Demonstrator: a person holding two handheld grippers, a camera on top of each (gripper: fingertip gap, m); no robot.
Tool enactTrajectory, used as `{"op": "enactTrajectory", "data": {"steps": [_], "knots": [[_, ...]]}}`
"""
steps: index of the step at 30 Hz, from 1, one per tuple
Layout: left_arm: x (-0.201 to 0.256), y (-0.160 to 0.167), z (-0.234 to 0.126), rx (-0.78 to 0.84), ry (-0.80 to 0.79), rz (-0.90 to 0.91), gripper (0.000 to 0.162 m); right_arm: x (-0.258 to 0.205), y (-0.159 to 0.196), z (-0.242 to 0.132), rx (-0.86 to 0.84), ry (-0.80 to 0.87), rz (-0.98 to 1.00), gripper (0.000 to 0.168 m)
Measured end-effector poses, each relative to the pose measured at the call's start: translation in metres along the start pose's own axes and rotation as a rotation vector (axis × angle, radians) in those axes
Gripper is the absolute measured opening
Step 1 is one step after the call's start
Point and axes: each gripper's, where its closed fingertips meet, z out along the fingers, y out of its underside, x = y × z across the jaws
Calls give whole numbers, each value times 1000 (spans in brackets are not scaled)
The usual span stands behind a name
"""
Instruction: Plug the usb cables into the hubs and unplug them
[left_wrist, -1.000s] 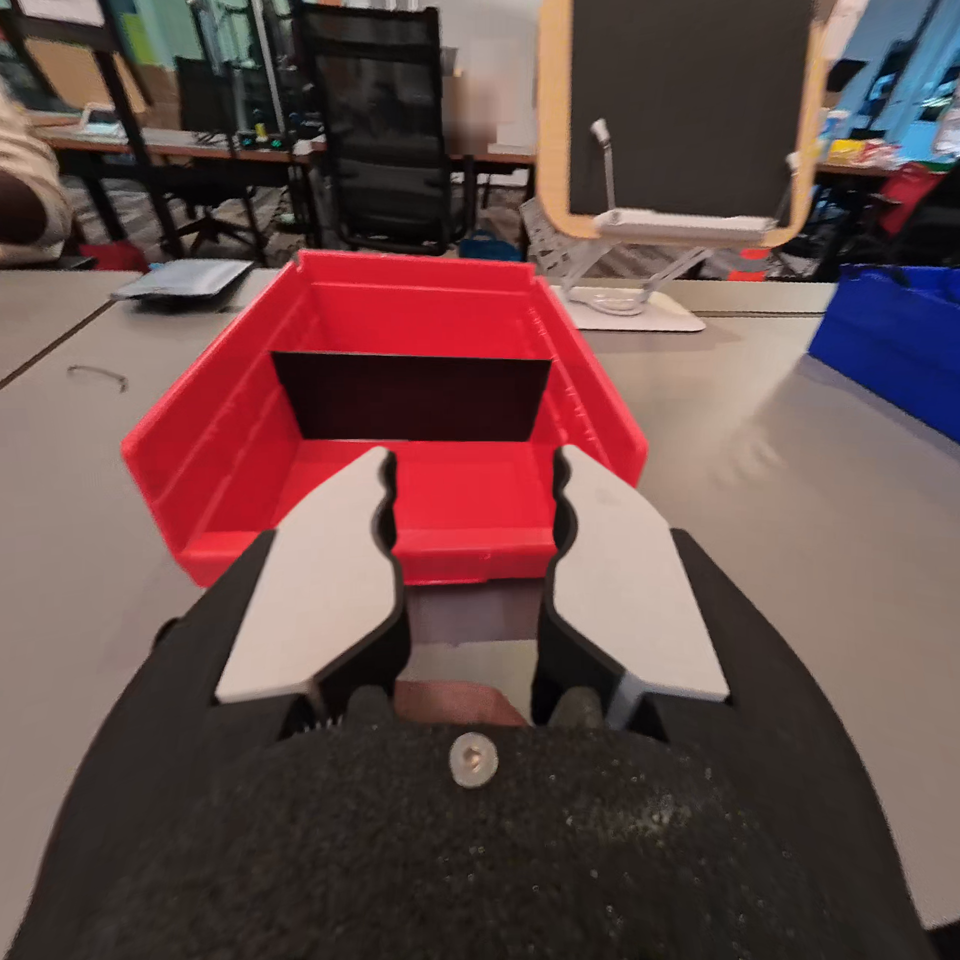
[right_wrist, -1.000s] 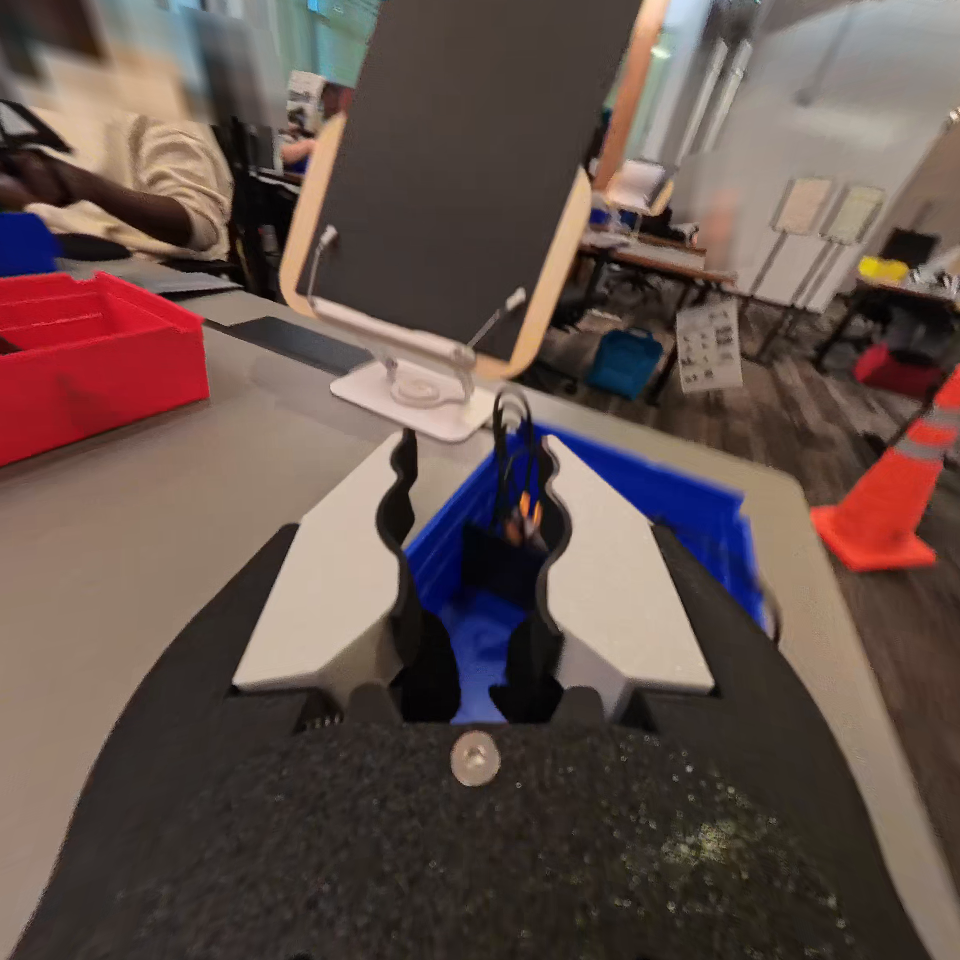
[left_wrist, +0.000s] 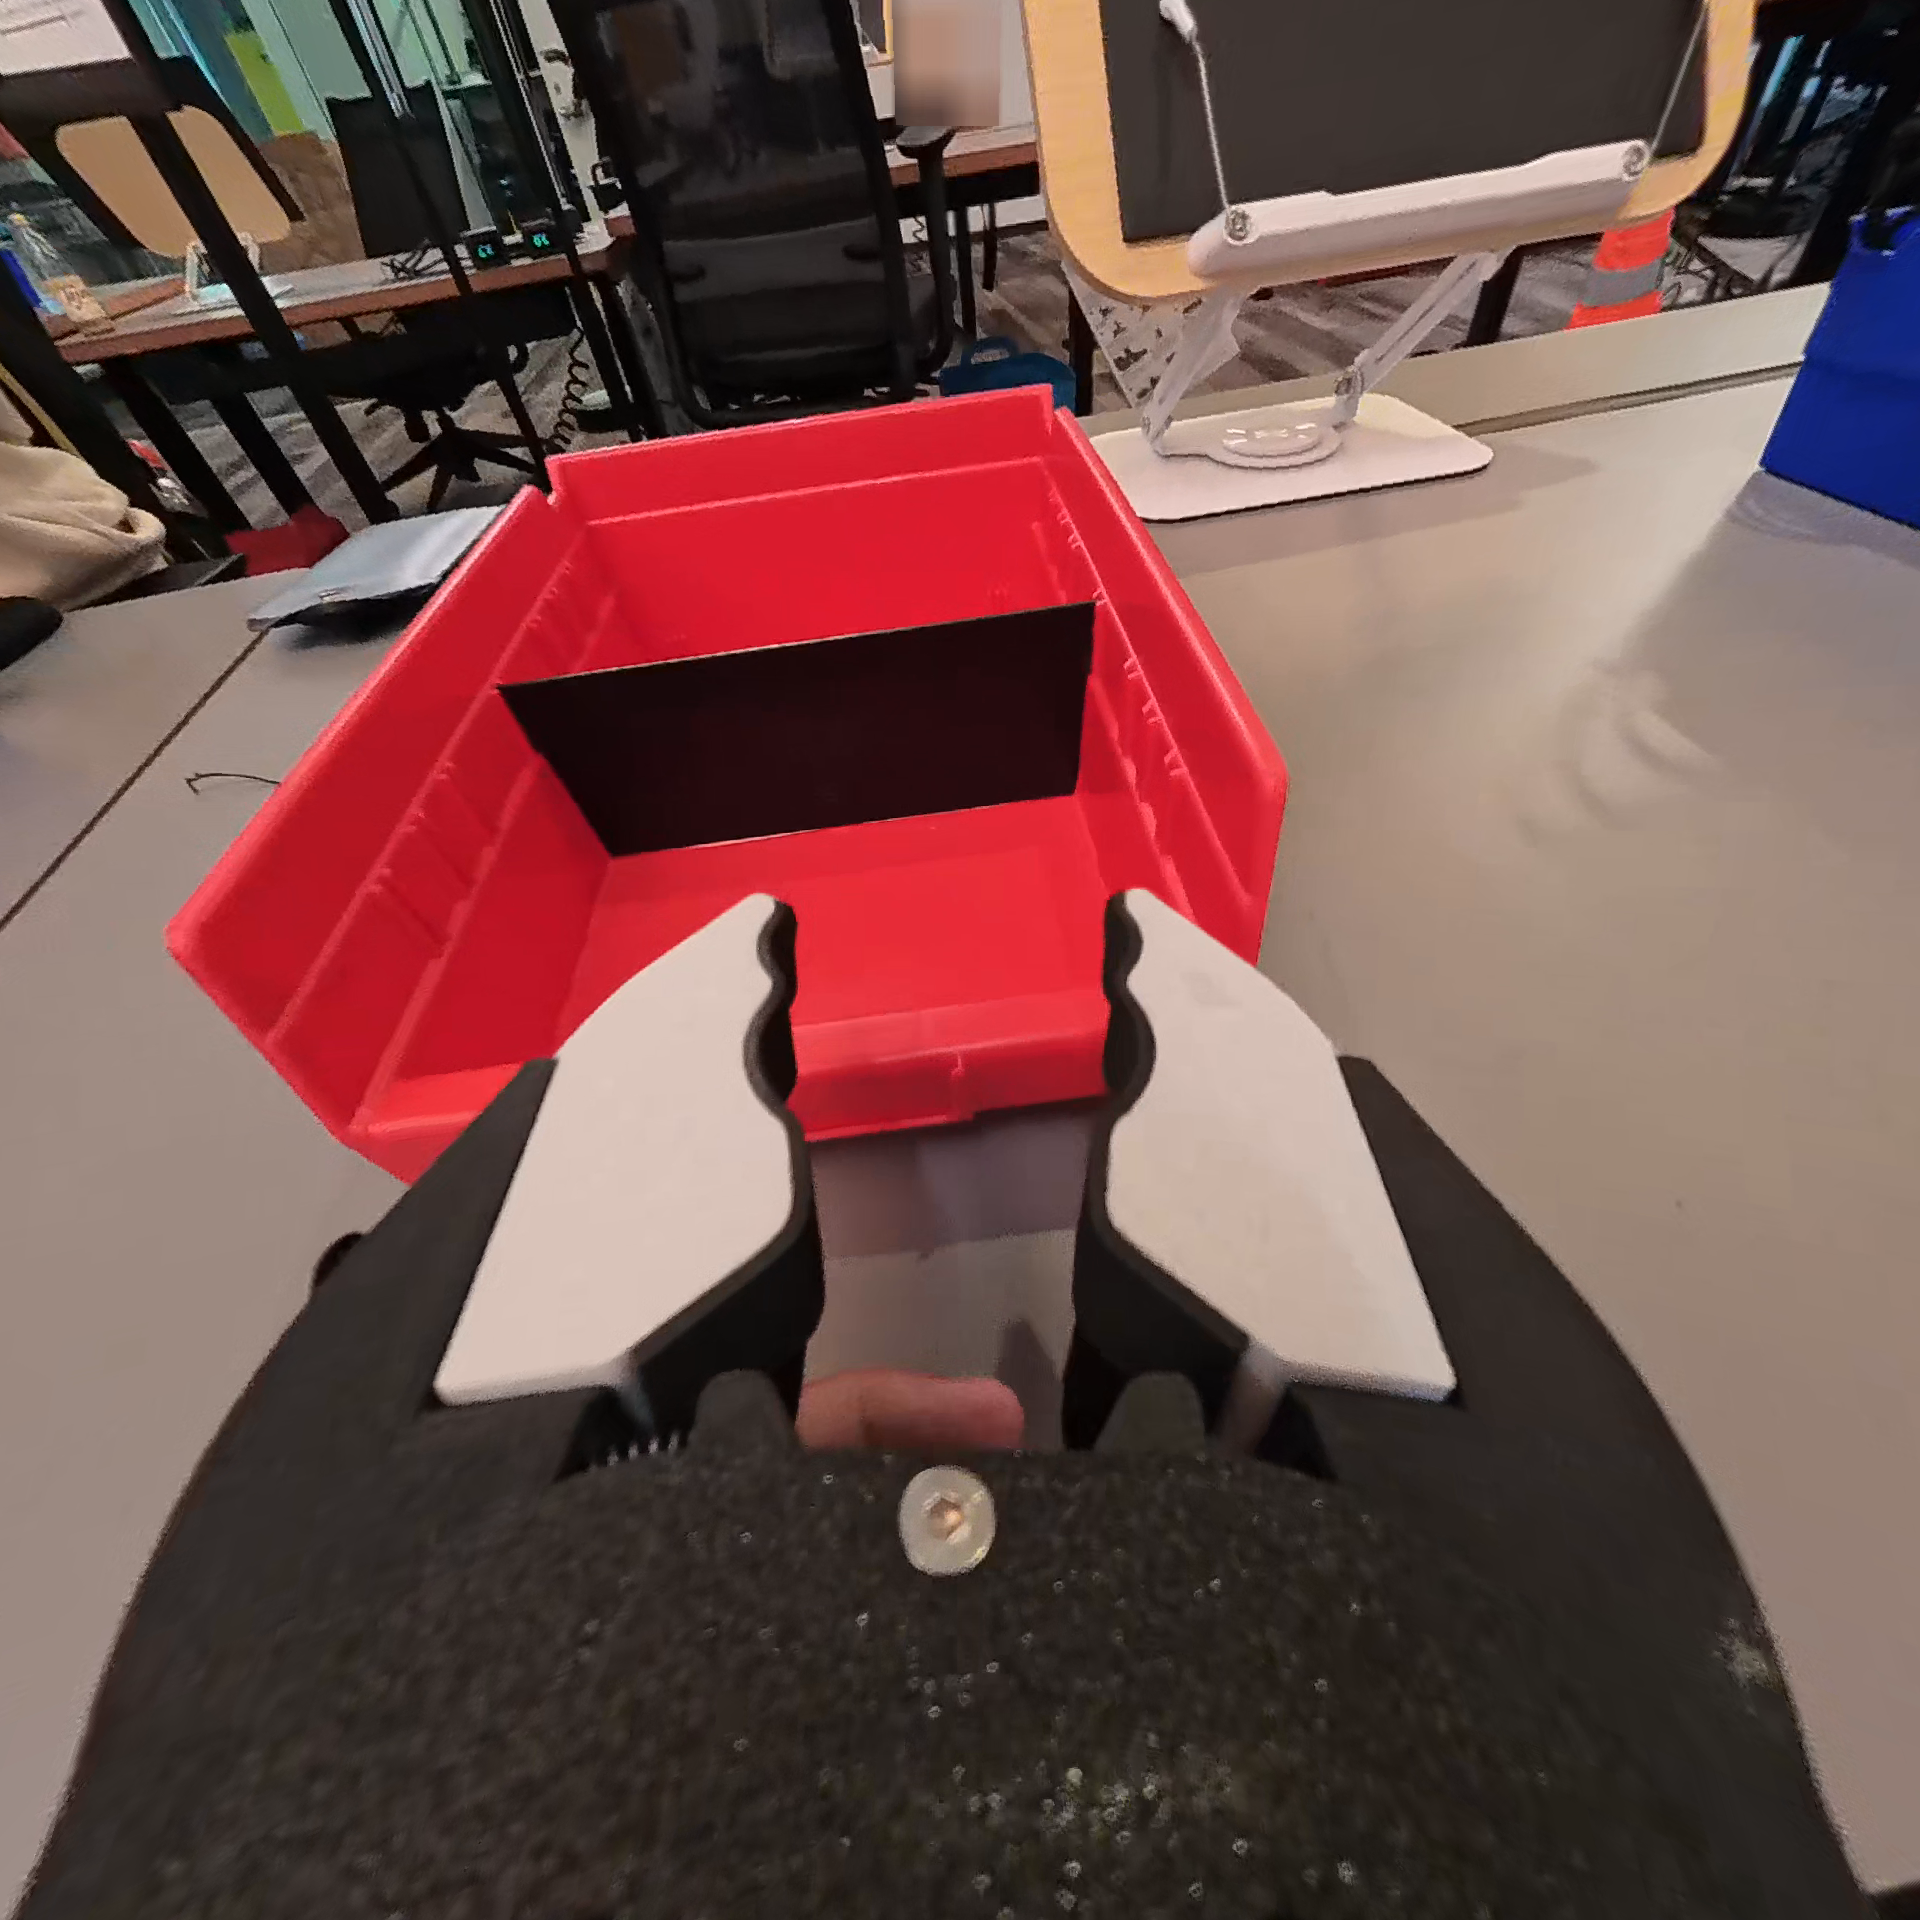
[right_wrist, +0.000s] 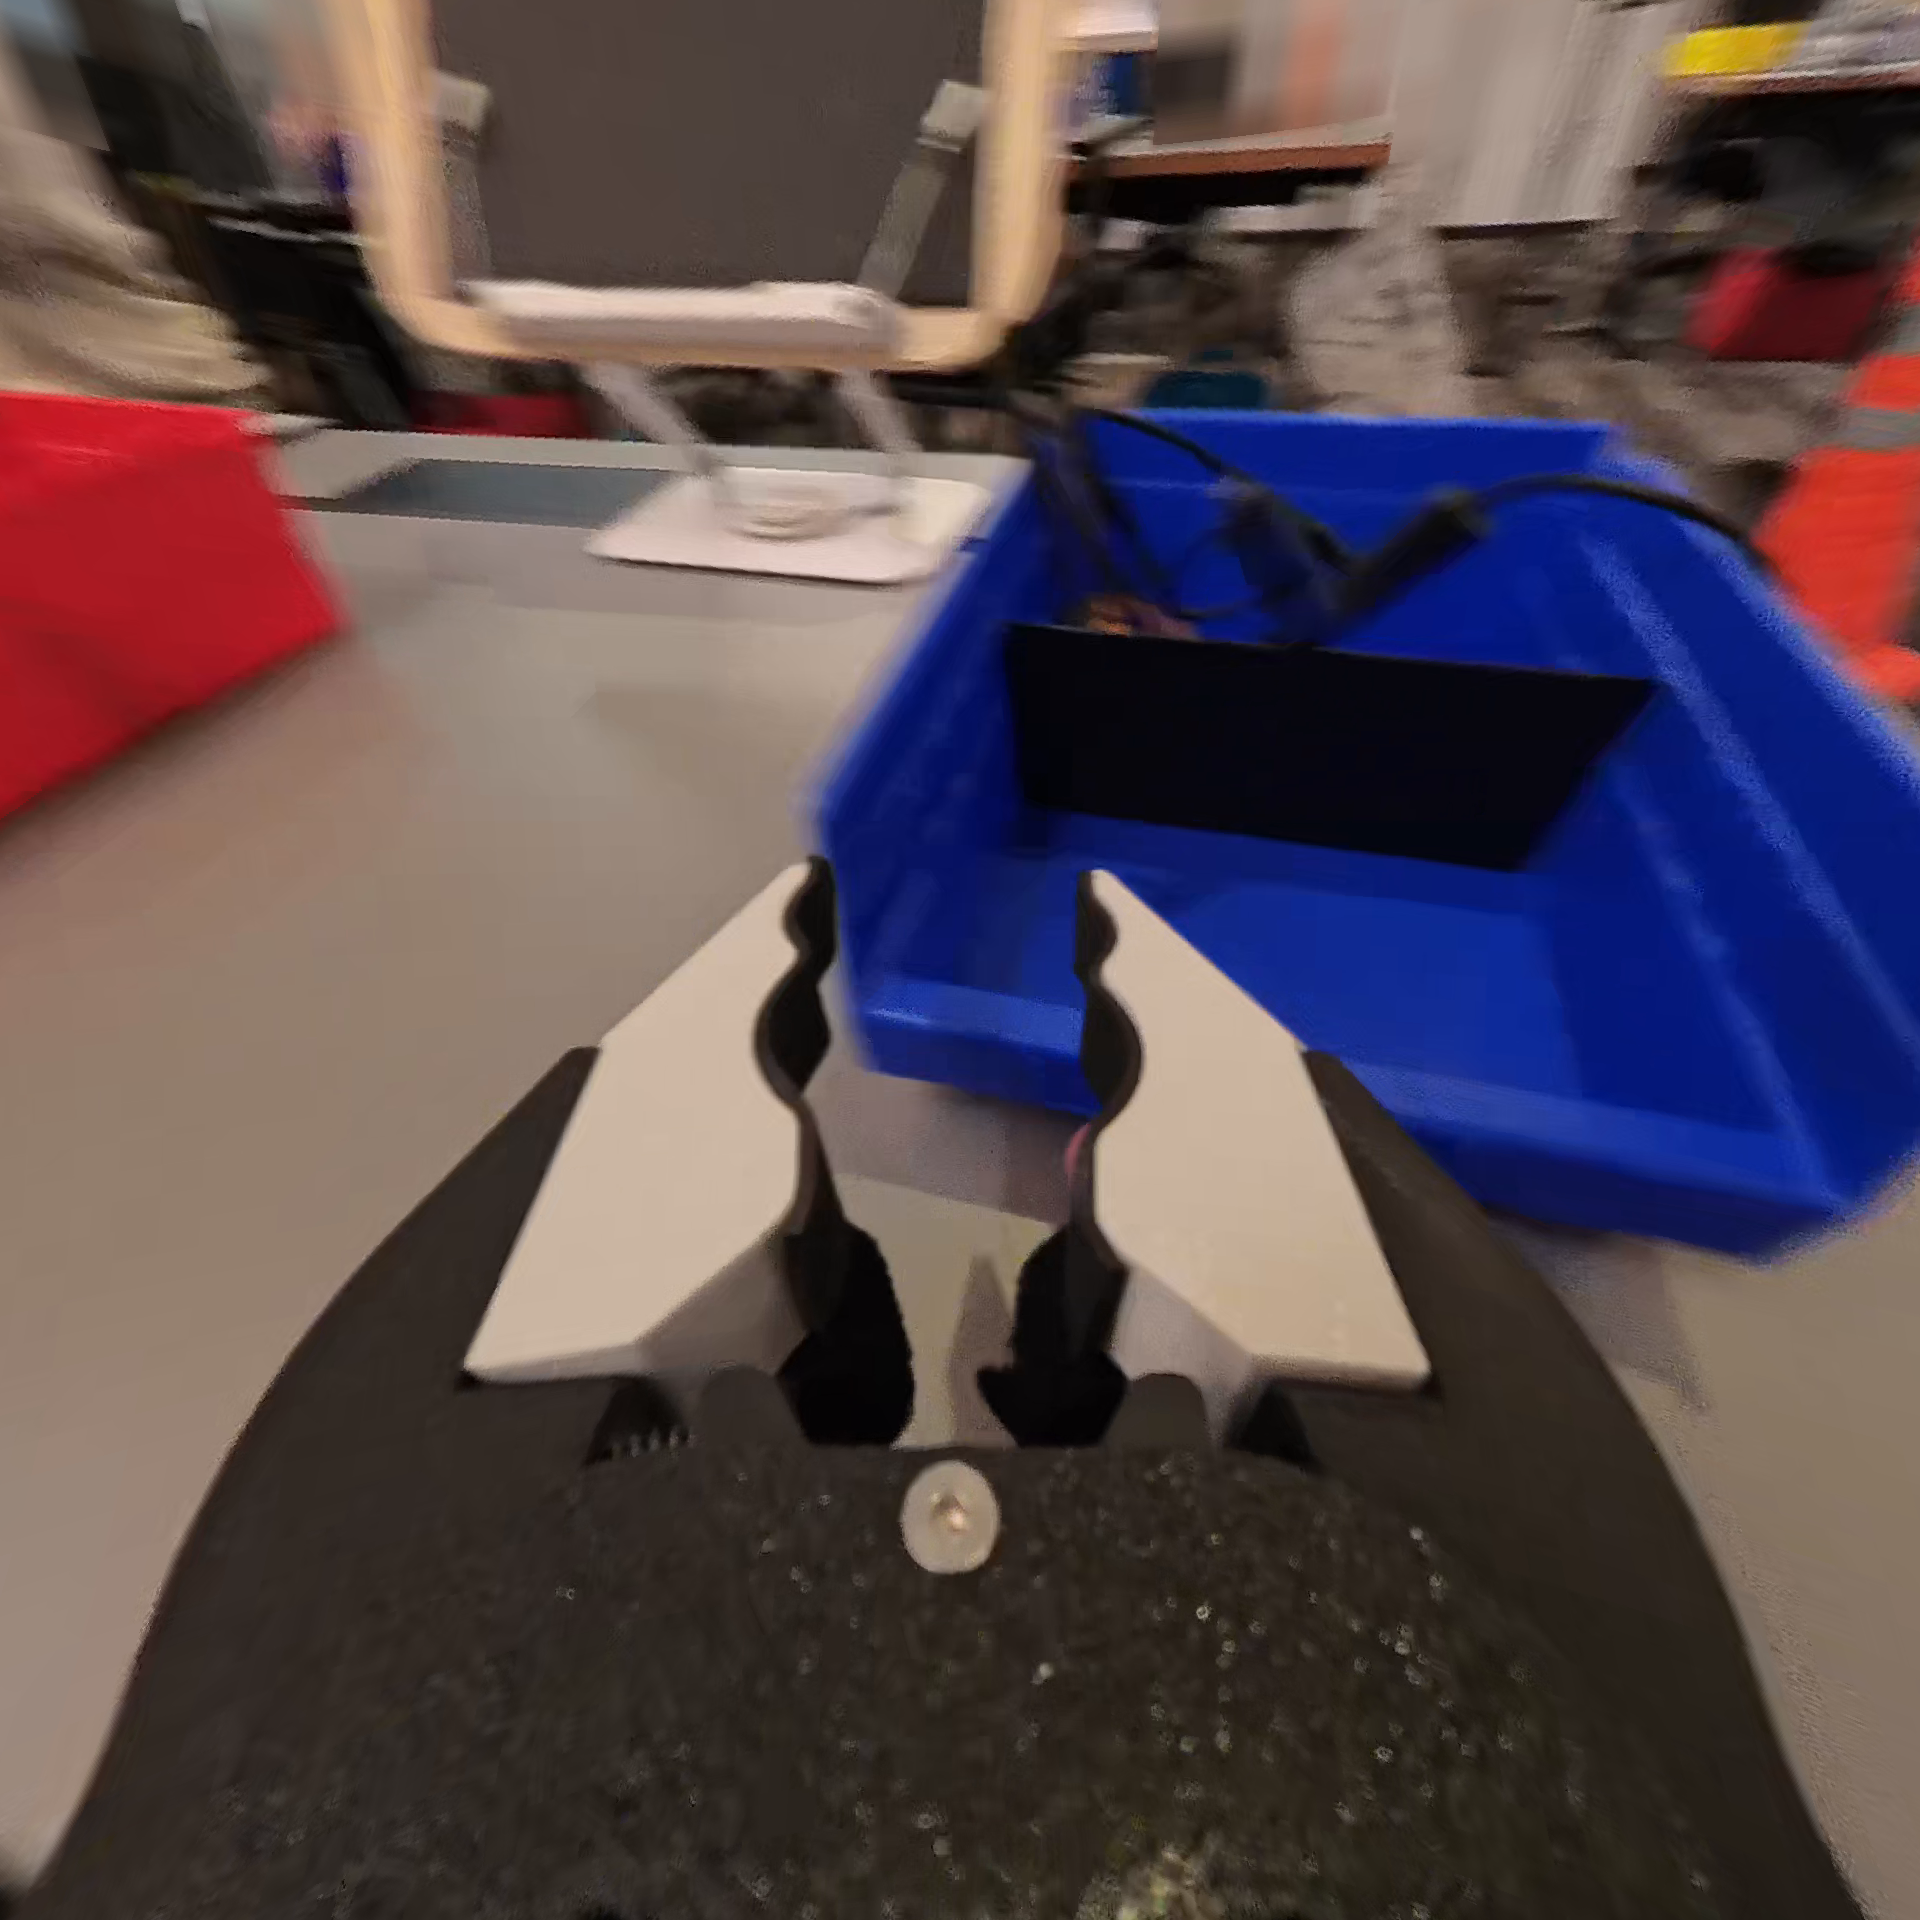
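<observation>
Between the left fingers (left_wrist: 948, 925) lies only air: they stand wide apart and grip nothing, poised above the low front lip of the red bin (left_wrist: 312, 935), as if lined up with its open mouth. Past the tips, the near compartment's floor is bare; a black divider (left_wrist: 821, 727) stands upright across the bin, walling off a far compartment whose floor is hidden. Beyond the bin, to the right, a dark panel in a pale wooden frame (left_wrist: 1060, 187) leans on a white stand (left_wrist: 1299, 457), and a blue bin edge shows at far right. All sit on the grey counter (left_wrist: 1558, 831).

The right fingers (right_wrist: 951, 894) are likewise parted with nothing held, hovering over the counter just outside the near left corner of the blue bin (right_wrist: 1351, 1122). That view is smeared, so detail is uncertain. A black divider (right_wrist: 1299, 748) splits this bin too; its near compartment looks empty, while black cables (right_wrist: 1299, 530) are piled behind the divider and loop above the rim. Well off to the left is the red bin.
</observation>
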Motion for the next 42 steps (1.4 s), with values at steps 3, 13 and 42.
{"op": "enactTrajectory", "data": {"steps": [3, 13, 42], "knots": [[2, 1, -11, 7, 5, 4, 56, -44, -16, -8, 28, -87, -109, 65], [35, 7, -30, -6, 123, -34, 55, -44, -7, 45, 29, 96, -159, 59], [394, -47, 120, -100, 343, 14, 22, 94, 37, -22, -51, 387, 185, 3]]}}
